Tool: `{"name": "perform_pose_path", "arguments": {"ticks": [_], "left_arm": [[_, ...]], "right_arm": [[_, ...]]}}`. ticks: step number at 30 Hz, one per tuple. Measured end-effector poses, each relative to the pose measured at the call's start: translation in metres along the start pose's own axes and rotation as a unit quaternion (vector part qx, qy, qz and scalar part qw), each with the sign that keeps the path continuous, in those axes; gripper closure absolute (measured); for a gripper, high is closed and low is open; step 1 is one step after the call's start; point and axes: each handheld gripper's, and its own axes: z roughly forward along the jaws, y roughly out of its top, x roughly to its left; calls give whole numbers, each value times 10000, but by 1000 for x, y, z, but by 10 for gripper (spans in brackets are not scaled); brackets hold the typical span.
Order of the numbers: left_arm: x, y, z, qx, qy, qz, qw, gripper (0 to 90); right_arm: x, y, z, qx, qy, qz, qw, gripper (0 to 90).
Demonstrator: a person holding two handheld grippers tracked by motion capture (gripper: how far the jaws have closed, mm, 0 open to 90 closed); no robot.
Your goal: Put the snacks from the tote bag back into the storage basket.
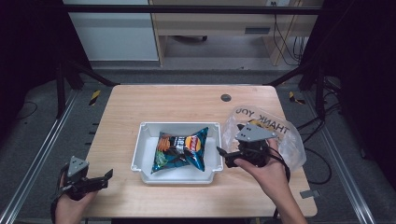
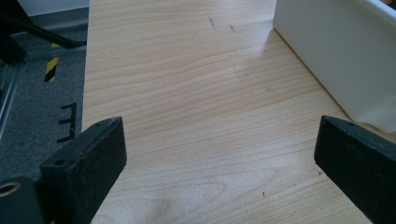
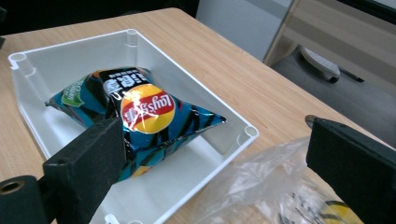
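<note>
A blue Lay's chip bag (image 1: pixel 182 149) (image 3: pixel 144 112) lies flat inside a white tray (image 1: pixel 140 151) (image 3: pixel 70 51) in the middle of the wooden table. Just right of the tray a clear plastic bag (image 1: pixel 285 135) (image 3: pixel 252 191) printed "THANK YOU" lies crumpled. My right gripper (image 1: pixel 229 140) (image 3: pixel 215 126) hovers over that bag's left edge, pointing at the tray, open, with nothing between its jaws. At the table's front left corner my left gripper (image 1: pixel 106 178) (image 2: pixel 219 126) is open over bare wood, with the tray's wall (image 2: pixel 336 56) ahead to its right.
A round grommet hole (image 1: pixel 226 97) sits near the table's far edge. Metal frame rails (image 1: pixel 42 154) run along both sides over grey floor. Bare wood surrounds the tray on the left and at the back.
</note>
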Motion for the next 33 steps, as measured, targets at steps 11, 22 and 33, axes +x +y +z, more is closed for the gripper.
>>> {"name": "perform_pose_path", "arguments": {"ticks": [11,22,33], "left_arm": [[0,0,0,18,-3,68,10000,22],[0,0,1,27,-33,66,10000,21],[1,-1,1,66,-44,-22,10000,16]], "right_arm": [[-8,-22,-10,78,-247,172,9995,57],[-17,-52,-24,68,-481,501,9976,68],[-21,-83,-26,289,-602,752,9949,69]]}}
